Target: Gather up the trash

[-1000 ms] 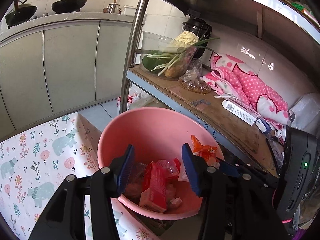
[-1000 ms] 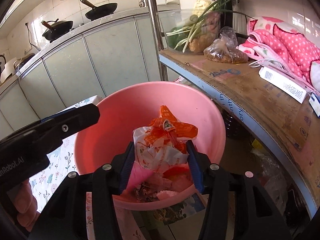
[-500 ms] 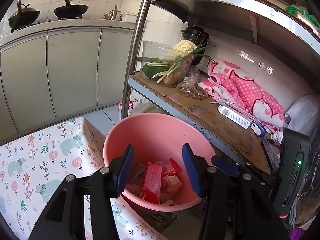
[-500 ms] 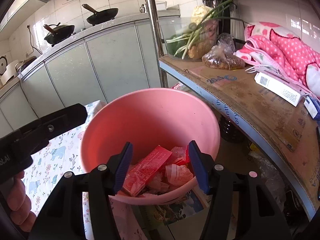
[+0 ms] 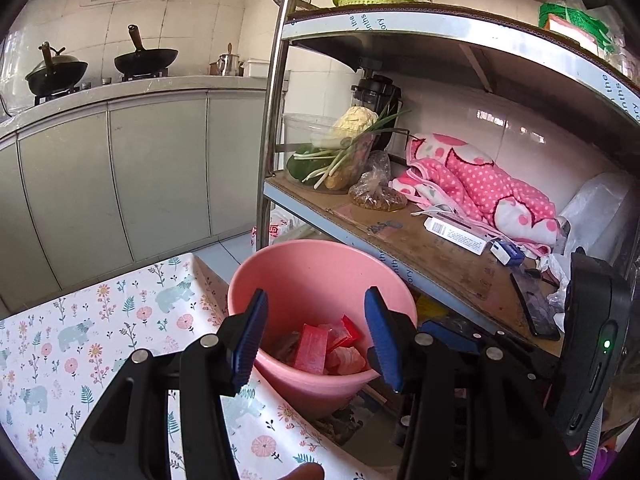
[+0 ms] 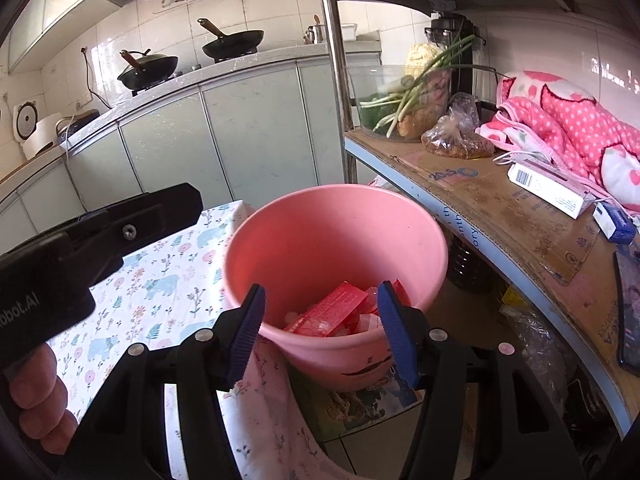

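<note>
A pink plastic bucket (image 5: 316, 268) (image 6: 320, 232) stands on the floor beside the table's edge, below the shelf. Inside lie red wrappers and crumpled packets (image 5: 320, 344) (image 6: 332, 312). My left gripper (image 5: 316, 336) hangs open above the bucket's near rim, nothing between its blue pads. My right gripper (image 6: 320, 328) is also open and empty, held over the near rim. The left gripper's black body (image 6: 96, 240) and the fingers of the hand holding it show at the left of the right wrist view.
A floral tablecloth (image 5: 80, 340) covers the table at the left. A metal shelf (image 5: 420, 240) at the right carries a vegetable bowl (image 5: 332, 152), a pink spotted cloth (image 5: 480, 184) and a white box (image 5: 456, 234). Woks (image 5: 144, 60) sit on the far counter.
The right gripper let go of an orange and white wrapper, which dropped into the bucket. Both grippers then drew back and up, so the bucket looks smaller and lower.
</note>
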Available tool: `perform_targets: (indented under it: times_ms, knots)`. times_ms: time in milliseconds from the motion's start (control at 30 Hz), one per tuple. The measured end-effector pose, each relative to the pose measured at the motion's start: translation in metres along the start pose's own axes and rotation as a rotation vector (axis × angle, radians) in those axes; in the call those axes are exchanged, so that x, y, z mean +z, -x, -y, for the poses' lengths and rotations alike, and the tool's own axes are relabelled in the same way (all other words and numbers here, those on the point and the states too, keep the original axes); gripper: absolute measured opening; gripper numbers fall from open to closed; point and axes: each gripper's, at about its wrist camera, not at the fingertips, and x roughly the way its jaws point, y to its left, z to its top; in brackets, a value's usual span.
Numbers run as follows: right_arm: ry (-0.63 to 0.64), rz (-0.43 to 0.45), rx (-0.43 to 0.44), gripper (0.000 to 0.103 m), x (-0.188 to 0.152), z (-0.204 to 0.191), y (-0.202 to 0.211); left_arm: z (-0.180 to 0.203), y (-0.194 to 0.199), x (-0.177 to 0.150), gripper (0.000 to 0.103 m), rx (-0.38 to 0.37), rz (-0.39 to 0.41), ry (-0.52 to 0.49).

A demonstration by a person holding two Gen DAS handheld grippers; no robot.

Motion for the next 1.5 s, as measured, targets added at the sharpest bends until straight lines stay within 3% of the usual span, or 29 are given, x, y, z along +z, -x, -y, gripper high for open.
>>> perform_targets:
  times_ms: [133,333,1500]
  knots:
    - [0.035,0.035,-0.007,0.066,0.000,-0.010,0.015,0.003,0.018,-0.002,0.049,0.010,0.023,-0.004]
    - [0.060,0.048,-0.010,0.068,-0.005,-0.018,0.030,0.003,0.040,-0.005,0.049,0.012,0.042,0.006]
    - [0.089,0.084,-0.047,0.068,-0.029,-0.045,0.068,0.000,0.097,-0.029,0.049,0.066,0.084,0.043]
